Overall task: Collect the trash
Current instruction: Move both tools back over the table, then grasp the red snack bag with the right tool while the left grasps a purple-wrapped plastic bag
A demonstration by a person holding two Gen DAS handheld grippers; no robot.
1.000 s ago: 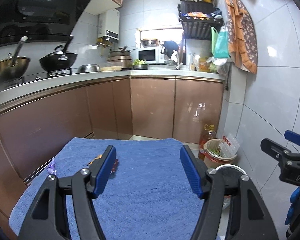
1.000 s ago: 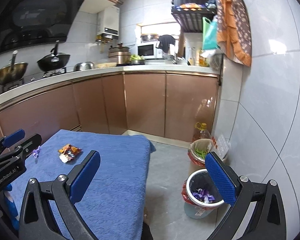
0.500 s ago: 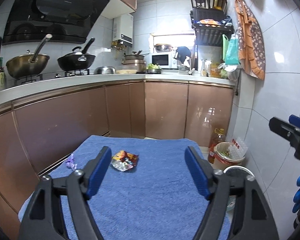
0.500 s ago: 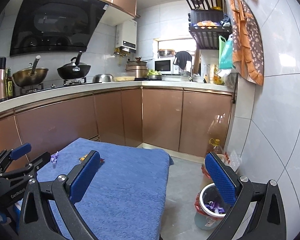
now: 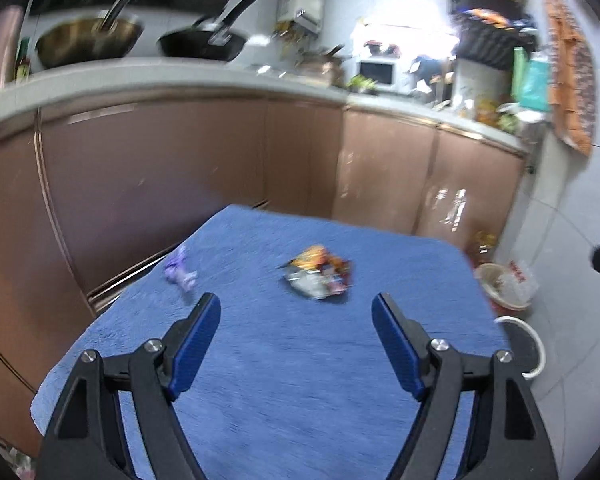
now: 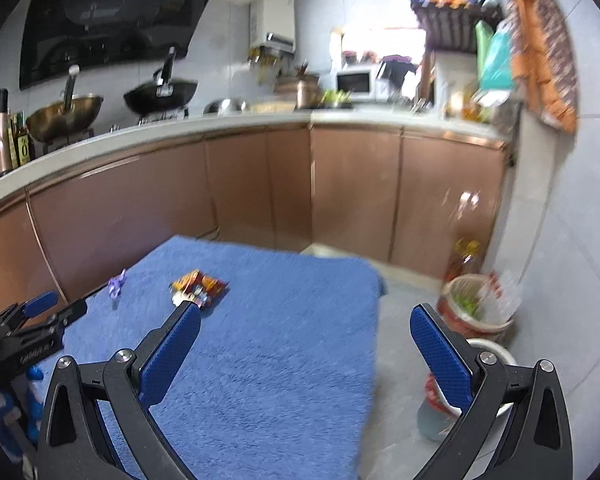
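Snack wrapper on blue towel looks light, crinkly, slippery (foil-ish), so pinch a raised edge; left gripper and right gripper both wide, empty.

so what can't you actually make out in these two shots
- Snack wrapper: left wrist view, motion blur smears its print; in the right wrist view the right gripper's left finger covers its near edge.
- Purple scrap: both views, small and blurred, so its kind is unclear.
- White-rimmed bin: right wrist view, the right finger hides its inside; left wrist view shows only a dark opening.
- Left gripper: open over the blue towel, holding nothing.
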